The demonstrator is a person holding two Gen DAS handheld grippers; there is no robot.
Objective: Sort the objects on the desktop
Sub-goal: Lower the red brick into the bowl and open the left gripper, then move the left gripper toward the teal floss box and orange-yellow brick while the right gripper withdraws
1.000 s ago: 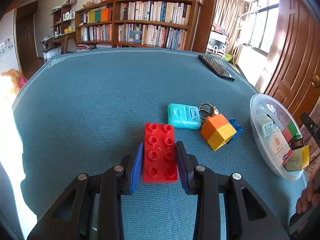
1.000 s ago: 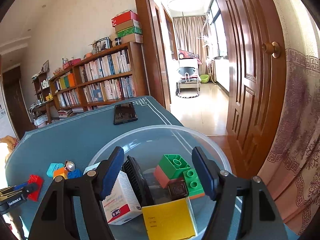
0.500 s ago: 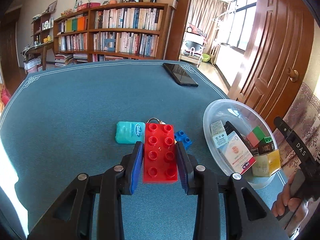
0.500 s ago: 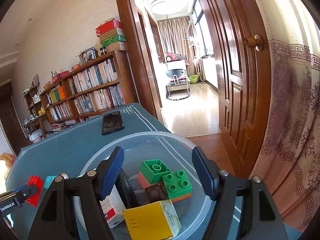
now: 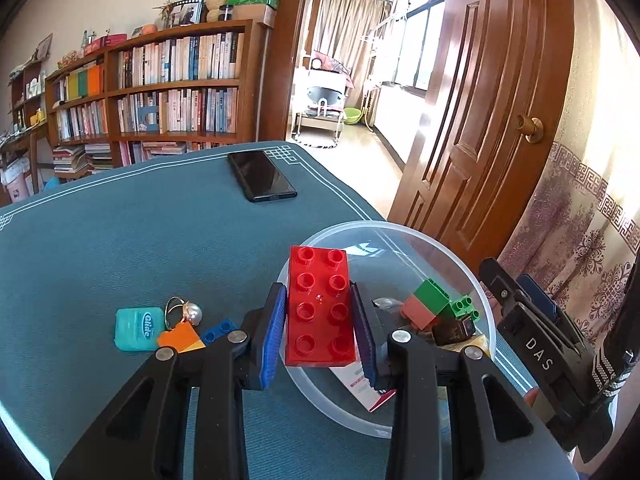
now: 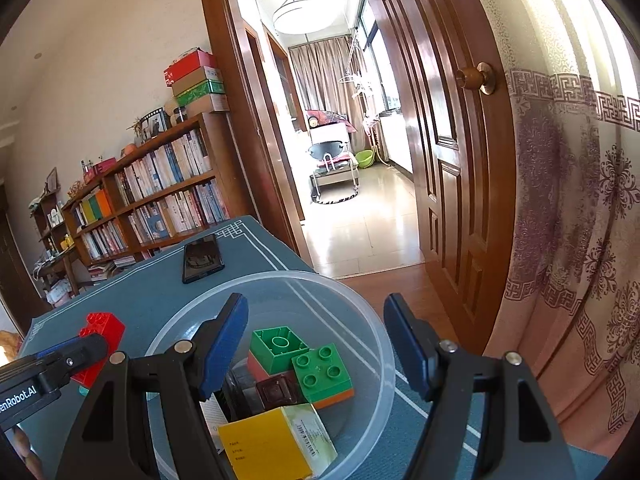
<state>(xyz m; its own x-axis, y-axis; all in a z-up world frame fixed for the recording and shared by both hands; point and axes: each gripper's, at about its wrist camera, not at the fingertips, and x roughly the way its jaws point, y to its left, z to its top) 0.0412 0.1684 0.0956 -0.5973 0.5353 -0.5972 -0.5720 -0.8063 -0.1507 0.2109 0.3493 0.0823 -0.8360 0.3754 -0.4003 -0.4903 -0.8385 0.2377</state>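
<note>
The red brick (image 5: 320,308) is clamped between the blue pads of the left gripper (image 5: 319,330) and held above the near left rim of the clear bowl (image 5: 472,276). The right gripper (image 6: 316,344) is spread wide with nothing gripped, poised over the bowl, in which a yellow box (image 6: 276,444) and green bricks (image 6: 320,372) are seen. At 9 o'clock of the red brick, floss (image 5: 138,328), a ring (image 5: 184,312) and small bricks (image 5: 196,336) are lying on the counter (image 5: 120,248). At 12 o'clock, farther off, a phone (image 5: 262,176) is resting.
</note>
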